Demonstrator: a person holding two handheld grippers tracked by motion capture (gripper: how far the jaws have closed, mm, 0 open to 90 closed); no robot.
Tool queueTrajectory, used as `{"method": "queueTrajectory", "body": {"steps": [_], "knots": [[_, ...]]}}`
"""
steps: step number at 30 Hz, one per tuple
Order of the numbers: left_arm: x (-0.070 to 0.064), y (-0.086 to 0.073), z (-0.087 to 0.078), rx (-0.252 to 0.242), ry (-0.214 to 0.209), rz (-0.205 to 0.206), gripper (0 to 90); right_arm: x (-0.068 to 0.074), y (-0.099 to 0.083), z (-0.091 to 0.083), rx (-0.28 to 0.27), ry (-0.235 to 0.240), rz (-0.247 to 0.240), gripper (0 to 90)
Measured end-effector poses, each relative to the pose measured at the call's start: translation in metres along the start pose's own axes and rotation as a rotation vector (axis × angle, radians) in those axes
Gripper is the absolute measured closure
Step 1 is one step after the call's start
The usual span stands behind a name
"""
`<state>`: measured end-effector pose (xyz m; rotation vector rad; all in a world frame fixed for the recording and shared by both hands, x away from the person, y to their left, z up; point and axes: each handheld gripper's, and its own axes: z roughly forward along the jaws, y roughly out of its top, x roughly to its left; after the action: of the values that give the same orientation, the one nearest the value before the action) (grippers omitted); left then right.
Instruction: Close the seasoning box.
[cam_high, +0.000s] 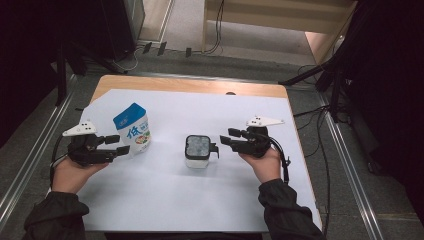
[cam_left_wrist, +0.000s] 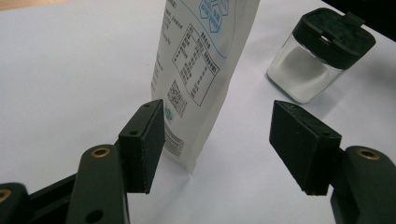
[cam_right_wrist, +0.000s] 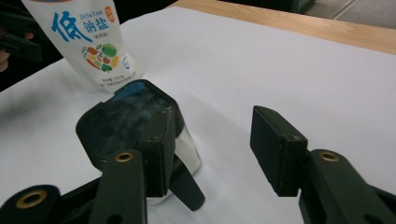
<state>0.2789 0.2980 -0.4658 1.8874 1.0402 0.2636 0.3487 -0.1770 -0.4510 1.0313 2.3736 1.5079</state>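
A wooden bench (cam_high: 150, 82) stands on a grey floor with cables trailing behind it, and a white sheet (cam_high: 200, 200) covers most of its top. On the sheet stands a salt pouch (cam_high: 132, 129), upright, white with a blue top and printed characters, toward the left; a square clear jar (cam_high: 198, 151) with a black lid and white contents sits near the middle, well apart from the pouch. The left gripper (cam_high: 119, 144), held in the person's left hand (cam_high: 72, 172), points toward the pouch with its fingers apart; in the high view their tips lie just beside the pouch's lower left side. In the left gripper view the pouch (cam_left_wrist: 198, 79) rises between and just beyond the two open fingers (cam_left_wrist: 144, 144), nearer the left-hand one, whose pad looks very close to the pouch's lower edge, though whether it touches cannot be told; the jar (cam_left_wrist: 317, 60) lies farther off at the upper right. The right gripper (cam_high: 226, 137), held in the person's right hand (cam_high: 265, 162), points leftward at the jar, its fingers also apart, with their tips just beside the jar's right side. In the right gripper view the jar (cam_right_wrist: 119, 123) sits behind the left-hand finger (cam_right_wrist: 159, 149), outside the gap rather than in it, and the pouch (cam_right_wrist: 86, 42) stands beyond it.
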Motion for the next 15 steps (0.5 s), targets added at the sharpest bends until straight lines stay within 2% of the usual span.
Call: {"method": "queueTrajectory", "body": {"steps": [7,12,14,15], "knots": [[-0.003,0.001,0.002,0.003,-0.013,0.016,37.1,-0.009,-0.010,-0.016,-0.027,-0.040,0.017,50.6],[0.000,0.002,0.008,0.013,-0.043,0.023,37.7,-0.014,-0.017,-0.028,-0.037,-0.066,0.053,49.5],[0.000,0.003,0.013,0.008,-0.014,0.024,37.8,-0.015,-0.022,-0.032,-0.037,-0.073,0.072,49.2],[0.000,0.004,0.014,0.015,-0.012,0.028,37.8,-0.015,-0.024,-0.035,-0.035,-0.080,0.078,48.9]]}}
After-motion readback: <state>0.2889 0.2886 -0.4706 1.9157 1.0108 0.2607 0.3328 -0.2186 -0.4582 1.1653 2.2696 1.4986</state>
